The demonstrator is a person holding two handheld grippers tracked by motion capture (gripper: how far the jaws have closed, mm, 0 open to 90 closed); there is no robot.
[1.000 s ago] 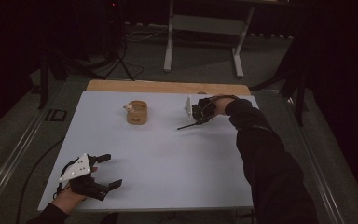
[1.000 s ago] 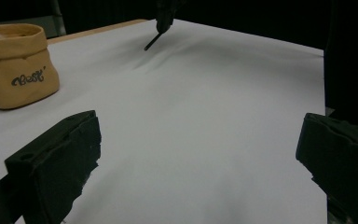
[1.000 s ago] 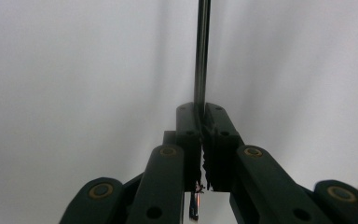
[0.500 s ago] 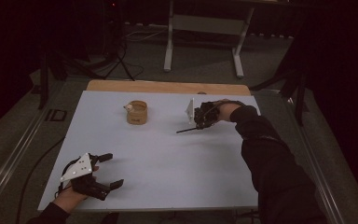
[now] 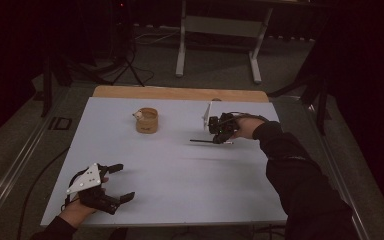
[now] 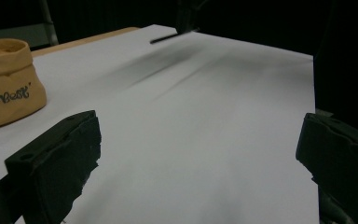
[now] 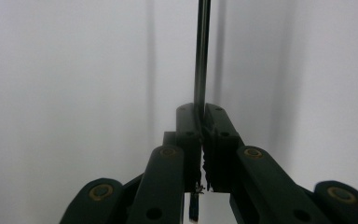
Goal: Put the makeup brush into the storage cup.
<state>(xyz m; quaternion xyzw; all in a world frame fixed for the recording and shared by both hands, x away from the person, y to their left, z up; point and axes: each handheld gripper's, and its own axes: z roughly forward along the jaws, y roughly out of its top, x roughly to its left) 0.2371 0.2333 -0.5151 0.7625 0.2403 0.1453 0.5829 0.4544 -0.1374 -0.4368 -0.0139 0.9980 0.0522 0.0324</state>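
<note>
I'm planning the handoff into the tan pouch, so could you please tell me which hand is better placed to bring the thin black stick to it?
Right, probably: the right gripper already clamps the thin black stick, while the left gripper rests open at the near table edge, farther from the tan pouch.

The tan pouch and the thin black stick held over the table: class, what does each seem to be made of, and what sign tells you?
Tan pouch: seems to be soft fabric or leather-like material, matte; its sides sag and crease, with dark script printed on the front.
Thin black stick: probably hard plastic or metal, slightly glossy; it stays straight and narrow while pinched in the right tool. The dim light leaves it open.
</note>
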